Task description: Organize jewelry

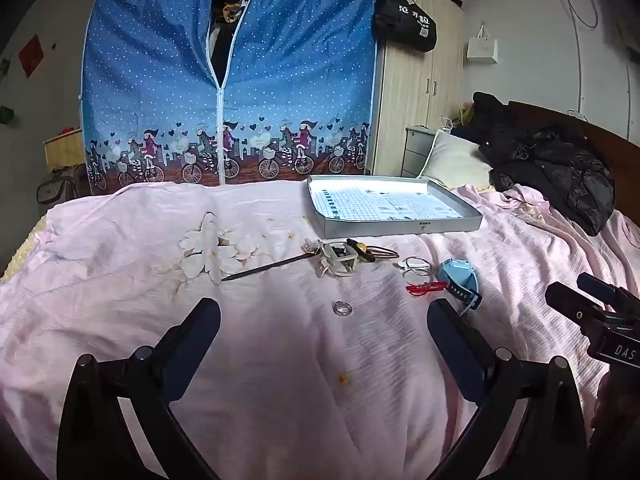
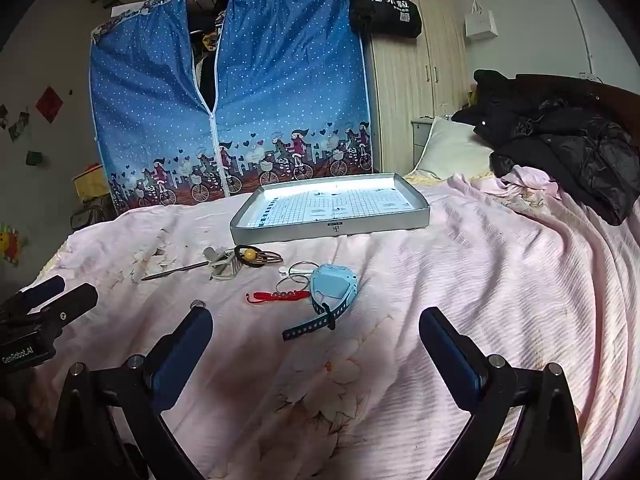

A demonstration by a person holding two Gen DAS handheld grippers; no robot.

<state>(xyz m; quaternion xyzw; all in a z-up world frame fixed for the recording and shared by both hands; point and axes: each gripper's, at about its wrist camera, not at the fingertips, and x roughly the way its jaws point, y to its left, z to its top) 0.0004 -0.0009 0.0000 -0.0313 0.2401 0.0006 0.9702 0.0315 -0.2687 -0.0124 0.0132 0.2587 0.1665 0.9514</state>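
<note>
Several pieces of jewelry lie scattered on the pink bedspread (image 1: 120, 320) ahead of us: a silver ring (image 1: 343, 307) nearest, a red bracelet (image 1: 425, 288), thin bangles (image 1: 416, 268), a blue watch (image 1: 460, 282) with a dark strap, a hair tie with a yellow bead (image 1: 361, 246), a white clip (image 1: 338, 260) and a dark hair stick (image 1: 266, 267). Just beyond them sits a shallow grey tray (image 1: 400, 228) lined with a printed grid sheet. We hold the left tongs (image 1: 323, 318) apart over the bedspread, the ring between the tips. We hold the right tongs (image 2: 316, 326) apart too, empty, with the watch strap lying between them. Behind the bed stands a blue fabric wardrobe (image 1: 160, 100), and a black jacket (image 1: 560, 160) lies near the pillow (image 1: 452, 158).
</note>
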